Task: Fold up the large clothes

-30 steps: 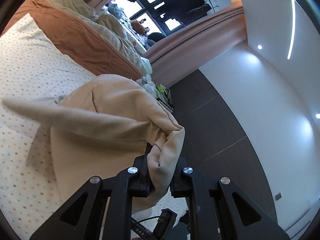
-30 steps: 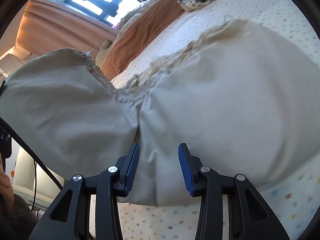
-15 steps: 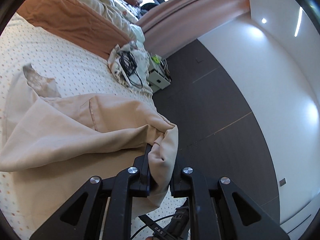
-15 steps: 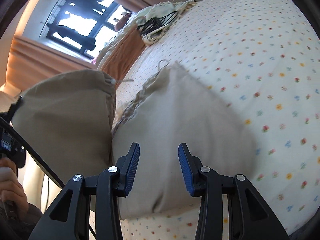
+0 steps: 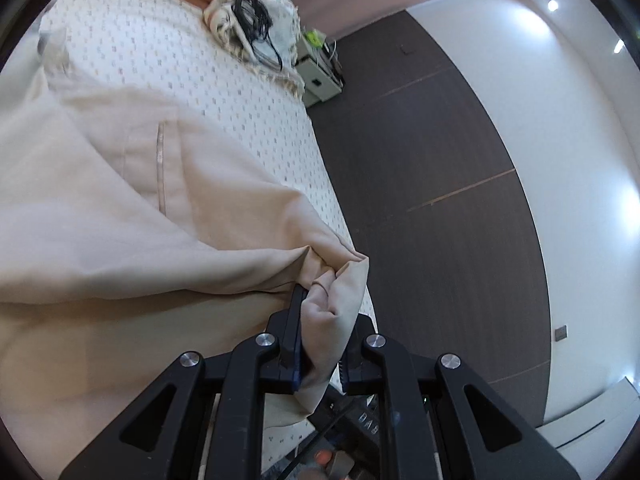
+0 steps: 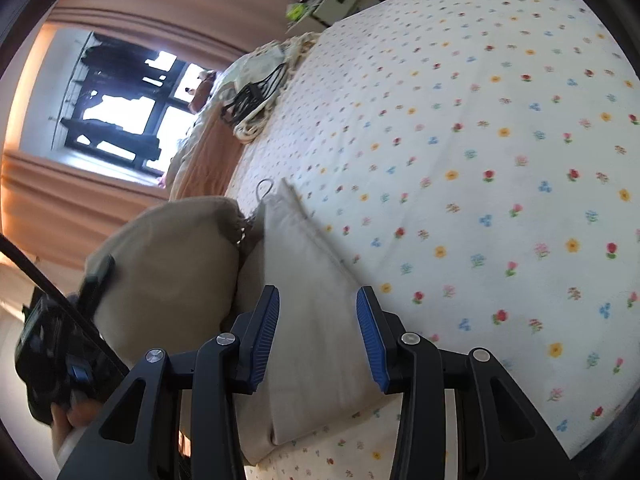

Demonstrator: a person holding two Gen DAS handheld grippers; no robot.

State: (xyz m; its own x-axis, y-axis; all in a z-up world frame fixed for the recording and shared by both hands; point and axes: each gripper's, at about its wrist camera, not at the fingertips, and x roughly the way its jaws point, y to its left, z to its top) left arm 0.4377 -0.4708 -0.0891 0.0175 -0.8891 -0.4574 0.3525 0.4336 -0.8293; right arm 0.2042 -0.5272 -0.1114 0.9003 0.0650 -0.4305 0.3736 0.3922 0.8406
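Observation:
A large beige garment [image 5: 120,208] lies spread on the flowered bed sheet [image 5: 248,120]. My left gripper [image 5: 320,320] is shut on a bunched corner of it near the bed's edge, and cloth spills out between the jaws. In the right wrist view the garment [image 6: 316,320] lies doubled over, with a lifted flap [image 6: 168,272] on the left running to the left gripper [image 6: 52,340], which a hand [image 6: 68,416] holds. My right gripper [image 6: 318,320] hovers over the folded part. It is open, its blue pads [image 6: 264,328] apart and pressing on nothing.
A fringed cloth with a tangle of black cables [image 6: 248,100] lies at the far end of the bed, in front of an orange blanket [image 6: 208,148]. A white box [image 5: 320,76] stands on the dark floor [image 5: 420,200] beside the bed. Flowered sheet [image 6: 500,180] stretches to the right of the garment.
The left gripper has carried its corner down and across, so the raised flap is lower. In the right wrist view the garment looks narrower and far more sheet shows.

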